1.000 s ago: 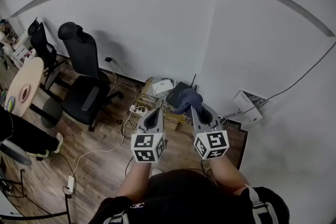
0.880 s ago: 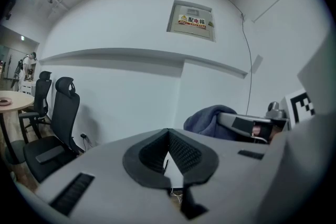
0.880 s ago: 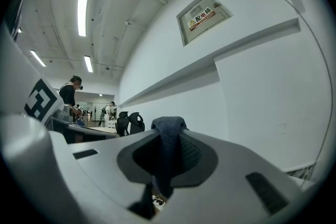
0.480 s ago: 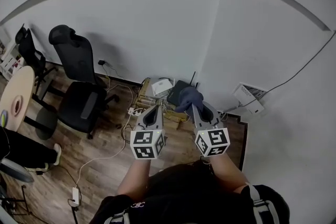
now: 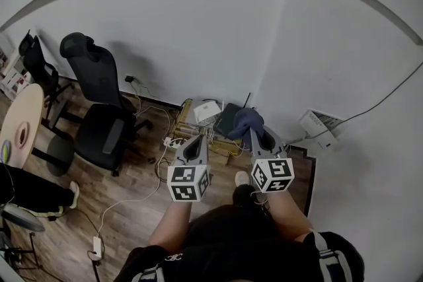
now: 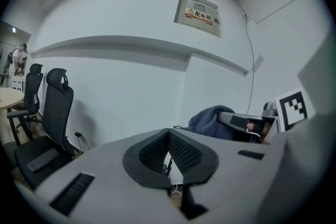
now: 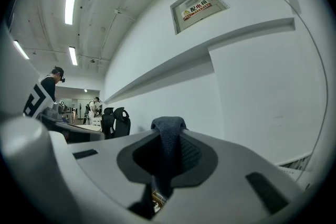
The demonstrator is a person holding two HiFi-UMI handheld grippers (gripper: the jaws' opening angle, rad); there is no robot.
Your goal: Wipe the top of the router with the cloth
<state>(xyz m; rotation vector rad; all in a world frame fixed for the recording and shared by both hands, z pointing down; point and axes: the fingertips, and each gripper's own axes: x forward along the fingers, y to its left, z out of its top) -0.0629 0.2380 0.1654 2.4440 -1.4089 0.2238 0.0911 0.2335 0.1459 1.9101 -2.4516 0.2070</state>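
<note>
Low against the white wall (image 5: 198, 43), the dark router (image 5: 229, 117) is lying just ahead of the right gripper (image 5: 253, 133), whose fingers are clenching the cloth (image 5: 246, 119), nearer than the left gripper (image 5: 196, 142), its fingers closed and empty.

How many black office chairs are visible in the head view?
2: the nearer chair left of centre, the farther chair behind it beside the round table; others may be hidden off-frame.
</note>
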